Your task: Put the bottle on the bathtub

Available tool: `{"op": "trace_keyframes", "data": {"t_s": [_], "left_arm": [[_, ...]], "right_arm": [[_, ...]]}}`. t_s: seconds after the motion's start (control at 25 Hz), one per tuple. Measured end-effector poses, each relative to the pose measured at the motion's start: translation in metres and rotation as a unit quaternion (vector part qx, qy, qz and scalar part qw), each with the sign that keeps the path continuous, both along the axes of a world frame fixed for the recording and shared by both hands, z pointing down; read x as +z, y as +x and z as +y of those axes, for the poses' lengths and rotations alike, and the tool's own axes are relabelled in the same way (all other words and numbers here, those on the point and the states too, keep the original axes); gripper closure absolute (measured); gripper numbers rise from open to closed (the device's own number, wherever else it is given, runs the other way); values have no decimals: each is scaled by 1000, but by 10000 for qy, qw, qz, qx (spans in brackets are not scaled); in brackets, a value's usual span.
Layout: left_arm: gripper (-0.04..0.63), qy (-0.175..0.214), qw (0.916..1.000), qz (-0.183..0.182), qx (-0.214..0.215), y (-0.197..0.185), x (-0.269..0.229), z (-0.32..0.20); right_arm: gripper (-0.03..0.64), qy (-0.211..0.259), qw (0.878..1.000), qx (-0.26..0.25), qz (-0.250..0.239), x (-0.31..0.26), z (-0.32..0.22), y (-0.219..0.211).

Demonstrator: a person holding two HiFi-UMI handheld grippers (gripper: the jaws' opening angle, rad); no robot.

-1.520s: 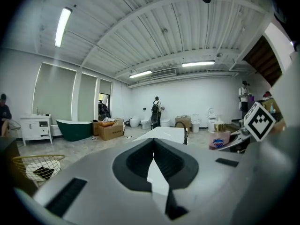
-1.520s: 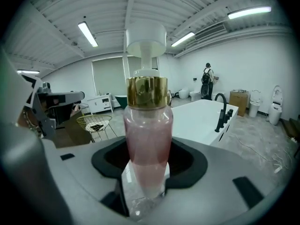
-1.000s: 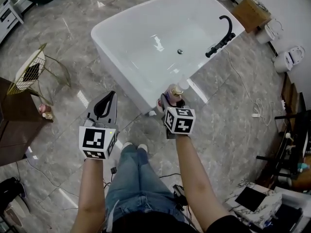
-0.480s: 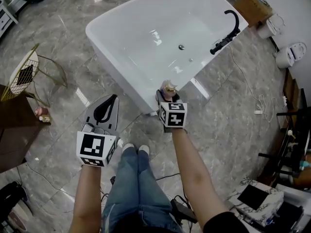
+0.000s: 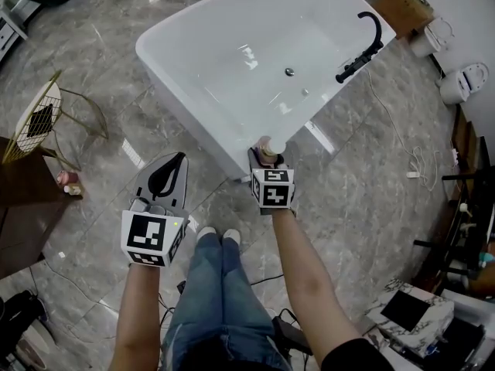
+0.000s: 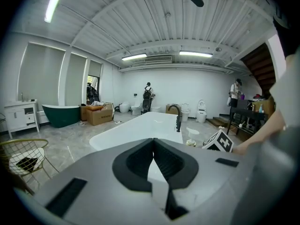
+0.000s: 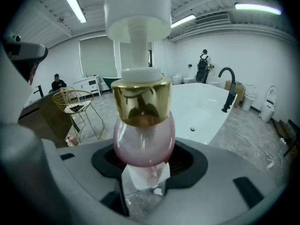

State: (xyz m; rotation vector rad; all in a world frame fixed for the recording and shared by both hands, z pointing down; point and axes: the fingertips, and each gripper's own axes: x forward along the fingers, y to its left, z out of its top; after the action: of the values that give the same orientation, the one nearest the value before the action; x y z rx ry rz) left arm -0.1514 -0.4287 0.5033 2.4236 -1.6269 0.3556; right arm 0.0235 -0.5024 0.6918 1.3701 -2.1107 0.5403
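Observation:
A pink pump bottle [image 7: 143, 142] with a gold collar and white pump head stands upright between my right gripper's jaws, which are shut on it. From the head view the right gripper [image 5: 267, 158] holds the bottle [image 5: 268, 147] just off the near corner of the white bathtub [image 5: 172, 74], next to its rim. The tub has a black faucet [image 5: 361, 46] at its far right rim and a drain in its basin. My left gripper [image 5: 166, 178] hangs over the floor, left of the tub corner, jaws shut with nothing between them.
A gold wire chair [image 5: 40, 120] stands at the left beside a dark wooden cabinet [image 5: 19, 207]. A cardboard box [image 5: 401, 10] and toilets [image 5: 468, 82] sit at the far right. Cables trail on the marble floor. My shoes [image 5: 216, 236] are just behind the grippers.
The right gripper with the bottle has edged forward toward the tub's near corner. The left gripper has stayed roughly in place.

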Motion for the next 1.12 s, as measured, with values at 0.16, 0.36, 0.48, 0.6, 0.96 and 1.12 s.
{"op": "trace_keyframes", "data": {"t_s": [0.16,0.36,0.48,0.6,0.96,1.12], "left_arm": [[583,93,9999,16,59,5,-7,1],[583,114,9999,19,30,7,-11,7],[583,152,9999,18,9,6,-16,9],[583,121,9999,14,-50,6,-22,10],[583,392,9992,-35,34,25,-56,18],[583,493,9988,13,-46,25,-71,25]], "right_arm": [[385,-135,9998,98,62,0,4,2],[380,-356,9992,136,101,2,7,5],[328,-463,9988,124,123,1,10,6],[325,-567,9984,55,70,-8,20,5],[325,-558,9984,6,10,-71,55,20],[325,-541,9985,8,-127,-98,69,25]]}}
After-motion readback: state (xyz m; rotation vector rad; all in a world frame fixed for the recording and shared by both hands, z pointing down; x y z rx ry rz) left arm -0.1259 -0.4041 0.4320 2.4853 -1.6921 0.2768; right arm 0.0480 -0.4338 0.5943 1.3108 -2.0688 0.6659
